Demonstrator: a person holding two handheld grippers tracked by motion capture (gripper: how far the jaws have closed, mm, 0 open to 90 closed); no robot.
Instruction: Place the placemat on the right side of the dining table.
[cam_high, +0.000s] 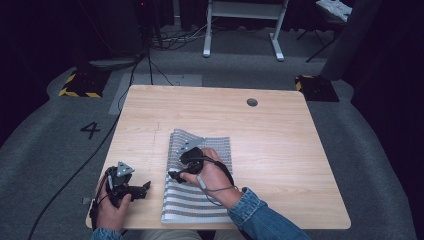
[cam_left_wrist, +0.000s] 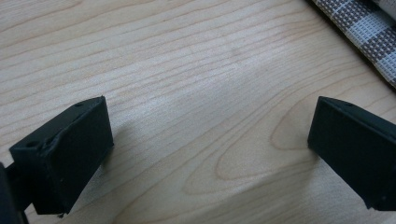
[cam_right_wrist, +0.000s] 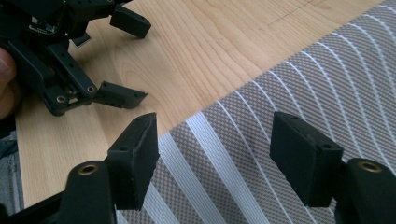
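While the right hand-held gripper (cam_high: 176, 175) sits over the left part of the striped cloth (cam_high: 210, 200) in the high view, its jaws point toward the cloth's left edge, and the hand (cam_high: 212, 177) and gripper body cover the jaw gap from that angle. The right gripper view supplies that detail: both black jaws stand wide apart above the cloth (cam_right_wrist: 289, 88), with grey weave and white stripes visible between them and nothing gripped. The cloth's edge runs diagonally just ahead of the left jaw, with bare tabletop (cam_right_wrist: 196, 51) beyond it.

The left hand-held gripper (cam_high: 142, 187) rests near the front-left corner of the tabletop (cam_high: 280, 130), just left of the cloth and apart from it. From the high view its jaw gap is small and hard to judge. The left gripper view shows the jaws spread wide over bare wood (cam_left_wrist: 187, 93), holding nothing; a corner of the cloth (cam_left_wrist: 369, 32) lies ahead and to the right of the right jaw. The right gripper view also shows the left hand-held gripper (cam_right_wrist: 128, 58) ahead and to the left, its jaws open and directed toward the cloth.

The cloth lies flat, folded into a long rectangle, reaching the tabletop's near edge.
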